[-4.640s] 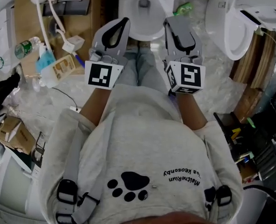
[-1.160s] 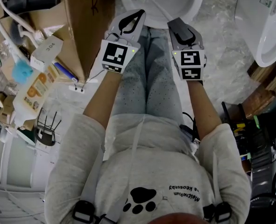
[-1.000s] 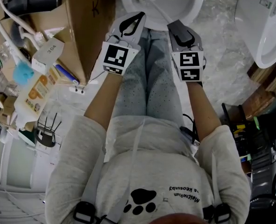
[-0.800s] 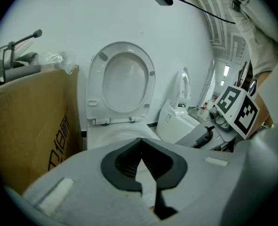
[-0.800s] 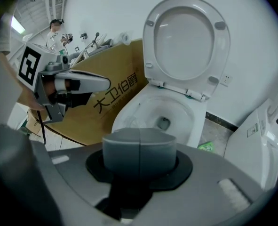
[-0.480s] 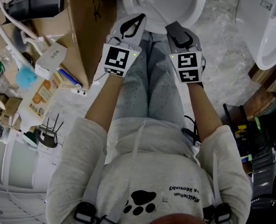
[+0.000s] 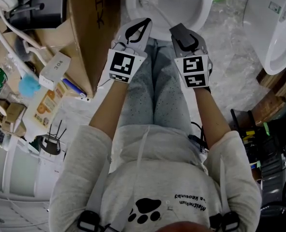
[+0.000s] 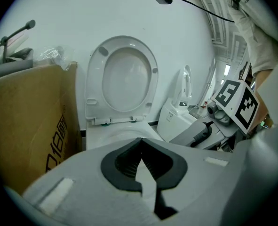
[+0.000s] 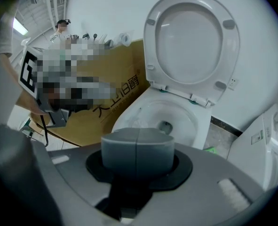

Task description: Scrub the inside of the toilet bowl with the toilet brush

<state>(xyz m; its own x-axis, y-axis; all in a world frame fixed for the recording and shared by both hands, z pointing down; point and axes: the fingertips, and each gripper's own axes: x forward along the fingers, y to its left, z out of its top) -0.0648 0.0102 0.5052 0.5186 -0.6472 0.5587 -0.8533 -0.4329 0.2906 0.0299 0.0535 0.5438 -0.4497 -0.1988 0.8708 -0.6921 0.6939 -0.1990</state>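
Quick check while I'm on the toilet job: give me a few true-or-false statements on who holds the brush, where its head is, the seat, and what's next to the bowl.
1. The left gripper holds the toilet brush. False: its jaws are together on nothing. The handle of the toilet brush runs to the right gripper, whose jaws are shut.
2. The brush head sits inside the toilet bowl. True.
3. The seat is folded down over the bowl. False: it stands raised against the wall.
4. A cardboard box stands beside the bowl on the person's left. True.
5. A second white toilet stands off to the person's right. True.
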